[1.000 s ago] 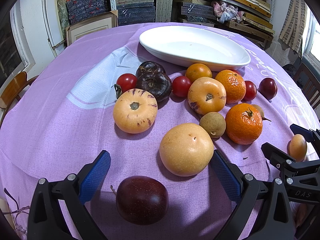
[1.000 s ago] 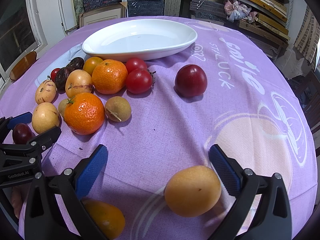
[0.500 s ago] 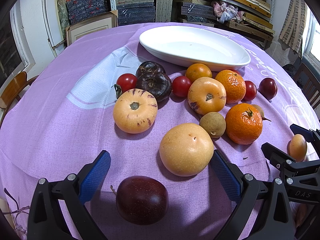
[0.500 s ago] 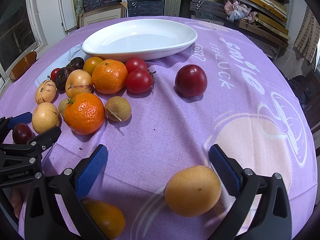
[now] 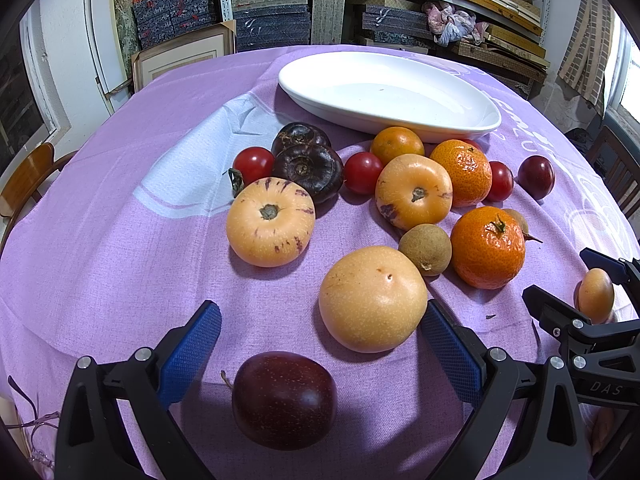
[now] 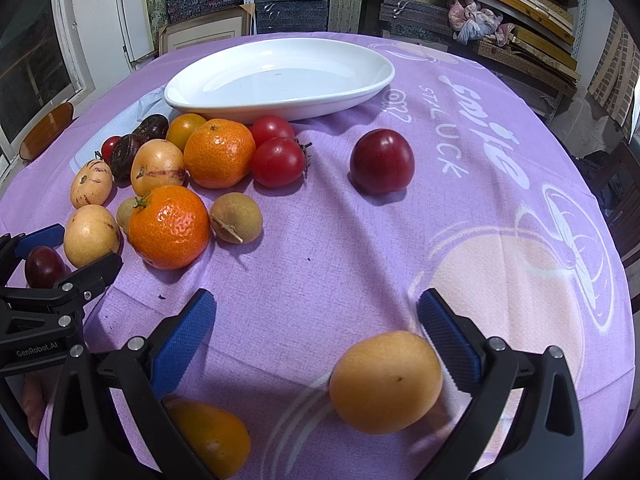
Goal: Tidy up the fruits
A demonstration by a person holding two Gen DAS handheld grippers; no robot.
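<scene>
— Where does the left gripper [image 5: 320, 344] stand?

— Low over the purple tablecloth [image 5: 120, 220], its blue-padded fingers [image 5: 192, 344] spread wide and clamped on nothing. A dark plum [image 5: 284, 400] lies on the cloth between them, touching neither pad. A round yellow pear [image 5: 372, 298] sits just ahead, right beside the inner pad on the right.

— And the right gripper [image 6: 316, 332]?

— Also spread wide, holding nothing. A small yellow-orange fruit [image 6: 386, 380] lies between its fingers, close against the right-hand pad; whether it touches cannot be told. An orange fruit [image 6: 212, 436] is partly hidden under the left-hand finger.

— Where is the rest of the fruit?

— Heaped on the cloth in front of the white oval dish [image 5: 440, 130], none of it inside. In the left wrist view, two striped pepino melons [image 5: 270, 222], two dark mangosteens [image 5: 308, 170], red tomatoes [image 5: 362, 172], and mandarins [image 5: 486, 246] crowd together, with a brown longan [image 5: 425, 248] between the pear and the nearest mandarin.

— Anything apart from the heap?

— A red plum [image 6: 382, 160] lies alone to the right of the pile in the right wrist view, near the white lettering [image 6: 472, 120] on the cloth.

— And behind the table?

— Shelves [image 6: 400, 8] stacked with boxes and boards.
</scene>
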